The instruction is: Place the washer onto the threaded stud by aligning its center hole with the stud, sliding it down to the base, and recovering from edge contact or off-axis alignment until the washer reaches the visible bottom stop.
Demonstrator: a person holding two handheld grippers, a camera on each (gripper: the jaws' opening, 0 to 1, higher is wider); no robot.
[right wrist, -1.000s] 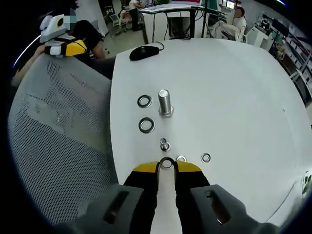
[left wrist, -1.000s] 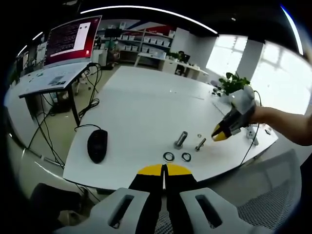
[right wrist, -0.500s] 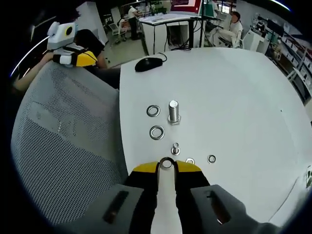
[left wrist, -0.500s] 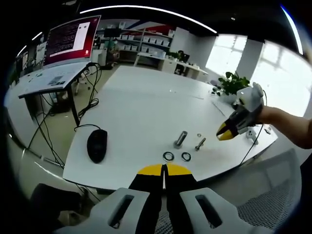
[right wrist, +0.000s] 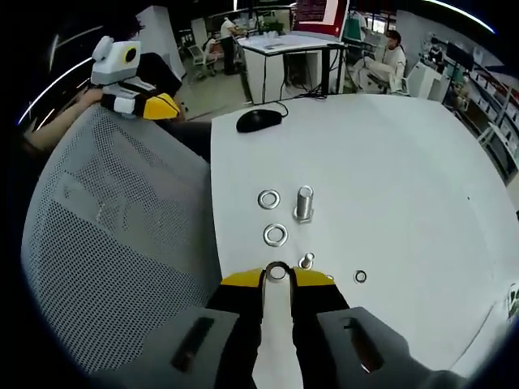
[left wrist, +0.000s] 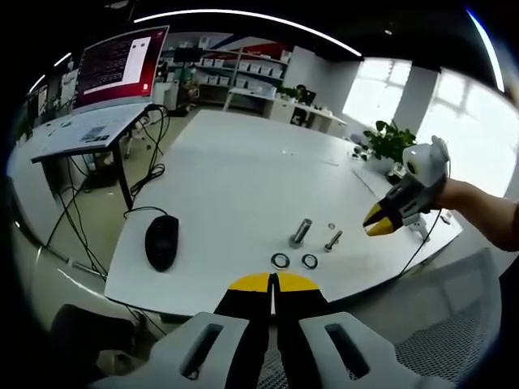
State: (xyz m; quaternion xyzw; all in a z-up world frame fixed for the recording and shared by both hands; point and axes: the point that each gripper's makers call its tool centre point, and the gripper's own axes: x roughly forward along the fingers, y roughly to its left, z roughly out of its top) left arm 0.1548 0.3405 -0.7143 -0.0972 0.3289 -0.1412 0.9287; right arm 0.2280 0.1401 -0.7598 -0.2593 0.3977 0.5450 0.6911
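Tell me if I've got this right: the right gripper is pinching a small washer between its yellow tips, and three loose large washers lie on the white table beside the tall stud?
Not quite. The right gripper does hold a washer, but only two large washers lie beside the tall stud on the table, as the right gripper view shows.

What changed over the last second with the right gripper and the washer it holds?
The right gripper, shut on a washer, has lifted up and away from the table. The large stud, small stud and loose washers stayed put. The left gripper stayed shut.
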